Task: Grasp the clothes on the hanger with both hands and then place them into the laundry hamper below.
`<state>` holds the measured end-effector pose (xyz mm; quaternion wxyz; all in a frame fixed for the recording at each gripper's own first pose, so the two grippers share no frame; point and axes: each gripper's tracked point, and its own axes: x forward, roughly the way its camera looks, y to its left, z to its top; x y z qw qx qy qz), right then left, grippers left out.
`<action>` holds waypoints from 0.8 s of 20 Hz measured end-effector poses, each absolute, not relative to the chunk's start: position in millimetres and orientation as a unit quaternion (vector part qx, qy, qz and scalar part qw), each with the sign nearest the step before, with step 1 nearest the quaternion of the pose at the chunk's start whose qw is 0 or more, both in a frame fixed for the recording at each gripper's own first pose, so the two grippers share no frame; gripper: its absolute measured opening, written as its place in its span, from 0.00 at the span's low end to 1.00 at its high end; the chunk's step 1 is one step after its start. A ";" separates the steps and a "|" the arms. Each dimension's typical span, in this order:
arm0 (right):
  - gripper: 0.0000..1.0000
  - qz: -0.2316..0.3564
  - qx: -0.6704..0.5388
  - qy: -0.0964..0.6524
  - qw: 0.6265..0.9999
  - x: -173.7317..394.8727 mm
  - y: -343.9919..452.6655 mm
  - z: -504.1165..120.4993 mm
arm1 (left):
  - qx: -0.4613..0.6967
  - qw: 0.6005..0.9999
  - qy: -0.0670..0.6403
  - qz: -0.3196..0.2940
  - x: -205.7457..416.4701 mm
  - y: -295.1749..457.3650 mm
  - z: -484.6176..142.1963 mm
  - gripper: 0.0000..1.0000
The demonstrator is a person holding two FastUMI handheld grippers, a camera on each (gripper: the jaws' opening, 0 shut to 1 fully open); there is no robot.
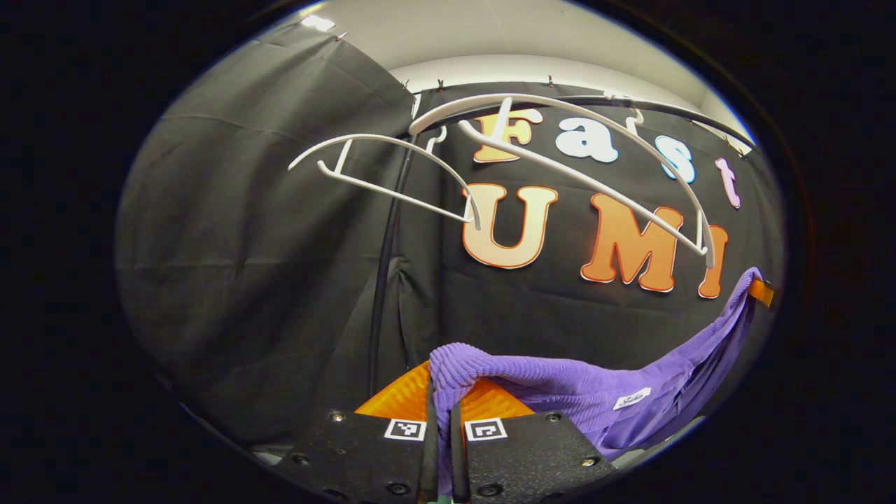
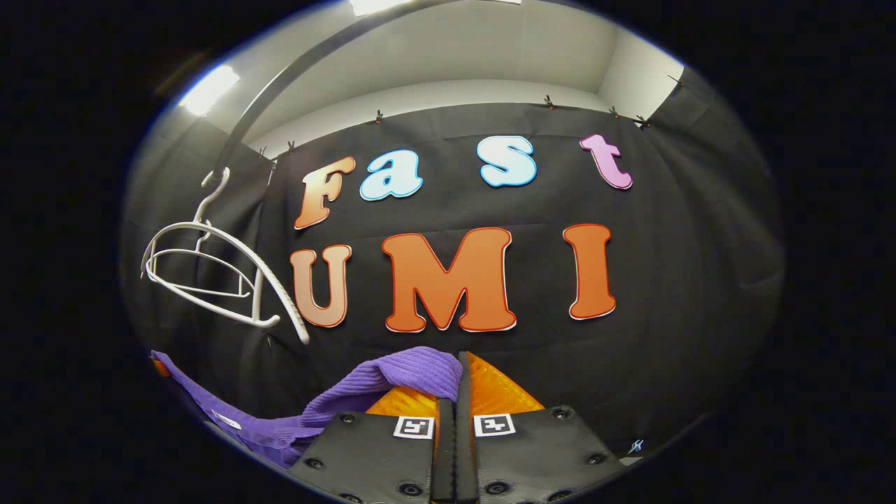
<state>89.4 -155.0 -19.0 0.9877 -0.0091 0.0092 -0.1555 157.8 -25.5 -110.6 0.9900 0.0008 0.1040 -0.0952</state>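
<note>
- My left gripper (image 1: 441, 406) is pressed together on a fold of the purple ribbed knit garment (image 1: 560, 392); the cloth bunches over its fingertips and runs off to the right in the left gripper view, sagging in the middle.
- At the far right end of that stretch, the cloth rises to my right gripper (image 1: 761, 292), seen there at the edge of the view.
- My right gripper (image 2: 455, 392) is likewise clamped on the same garment (image 2: 392, 385); the fabric drapes over its left finger and trails down to the left in the right gripper view.
- A small white label (image 1: 632, 397) shows on the garment's inner side.
- The garment hangs between my two grippers, below and clear of the hangers.
- Two white plastic hangers (image 1: 560, 168) hang bare from a dark curved rail (image 1: 672, 108) above; in the right gripper view they (image 2: 210, 273) sit at upper left.
- Black cloth booth wall (image 1: 266, 245) behind everything.
- Laundry hamper: cannot tell where it stands.
</note>
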 end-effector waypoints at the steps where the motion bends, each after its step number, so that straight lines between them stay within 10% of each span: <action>1: 0.07 -0.134 -0.013 0.015 0.991 90.4 -141.8 -21.1 | -0.007 0.988 0.107 -0.107 153.0 -38.1 -110.5 0.10; 8: 0.07 -0.001 0.031 0.120 0.992 82.2 -38.0 -103.7 | -0.044 0.958 0.169 -0.229 98.2 -165.8 -157.7 0.07; 16: 0.08 -0.018 0.117 0.289 0.950 27.5 -33.4 -236.7 | -0.091 0.896 0.359 -0.244 36.5 -203.7 -278.4 0.07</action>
